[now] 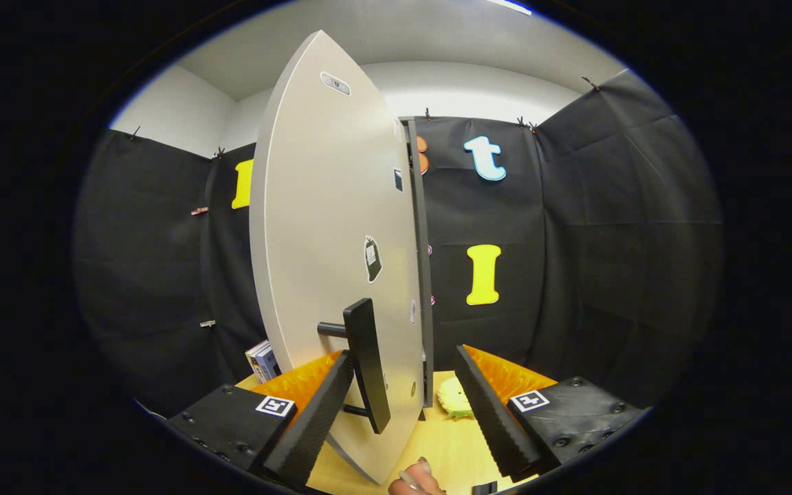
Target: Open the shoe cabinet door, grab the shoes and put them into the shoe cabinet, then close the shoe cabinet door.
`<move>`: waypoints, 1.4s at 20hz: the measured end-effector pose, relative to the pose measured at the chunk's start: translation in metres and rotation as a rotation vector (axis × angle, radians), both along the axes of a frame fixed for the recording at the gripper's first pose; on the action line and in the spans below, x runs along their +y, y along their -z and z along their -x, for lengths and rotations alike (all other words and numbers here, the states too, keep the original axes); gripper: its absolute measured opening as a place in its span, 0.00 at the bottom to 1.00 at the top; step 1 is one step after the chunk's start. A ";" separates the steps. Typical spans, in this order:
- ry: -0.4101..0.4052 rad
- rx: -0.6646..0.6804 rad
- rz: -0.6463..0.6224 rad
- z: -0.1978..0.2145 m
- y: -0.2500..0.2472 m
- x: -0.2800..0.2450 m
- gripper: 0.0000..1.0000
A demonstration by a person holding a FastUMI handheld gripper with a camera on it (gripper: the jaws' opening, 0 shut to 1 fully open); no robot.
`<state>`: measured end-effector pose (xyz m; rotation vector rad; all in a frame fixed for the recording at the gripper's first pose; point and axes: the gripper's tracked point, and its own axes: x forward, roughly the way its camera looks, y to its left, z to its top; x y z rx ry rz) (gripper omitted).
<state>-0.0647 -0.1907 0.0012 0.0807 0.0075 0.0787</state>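
Your fingers point(406, 402) stand wide apart, gripping nothing, with the dark bar handle point(367, 364) of the shoe cabinet door point(327, 227) sitting between them, nearer the left finger point(313, 419) than the right finger point(492, 412). The door faces you as a pale panel, swung partly out so that its dark edge point(422, 275) shows on the right side; you cannot tell from here how far it stands from the cabinet body, nor what lies inside. The step in hand looks like working the door by its handle. To do it well, centre the handle between the fingers first, so that both pads meet it squarely, then close on it firmly before you pull or push. Follow the hinge's arc instead of dragging straight, or the handle will likely slip out sideways. Low beyond the right finger, a small pale, frilly thing point(456, 399) lies on the tabletop point(451, 447), perhaps one of the shoes, though it is too hidden to say. A hand point(415, 481) rests at the near tabletop edge; keep the door's sweep clear of it and of the books point(263, 361) behind the left finger.
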 end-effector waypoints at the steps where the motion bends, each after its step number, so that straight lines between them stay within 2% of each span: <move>1: -0.002 0.002 0.001 -0.003 0.001 0.011 0.98; 9: 0.007 0.031 -0.017 -0.033 0.010 0.079 0.98; 17: -0.091 -0.032 0.008 -0.051 -0.003 0.166 0.98; 22: -0.112 -0.051 0.015 -0.052 -0.007 0.188 0.98; 28: -0.085 -0.037 0.014 -0.049 -0.005 0.186 0.98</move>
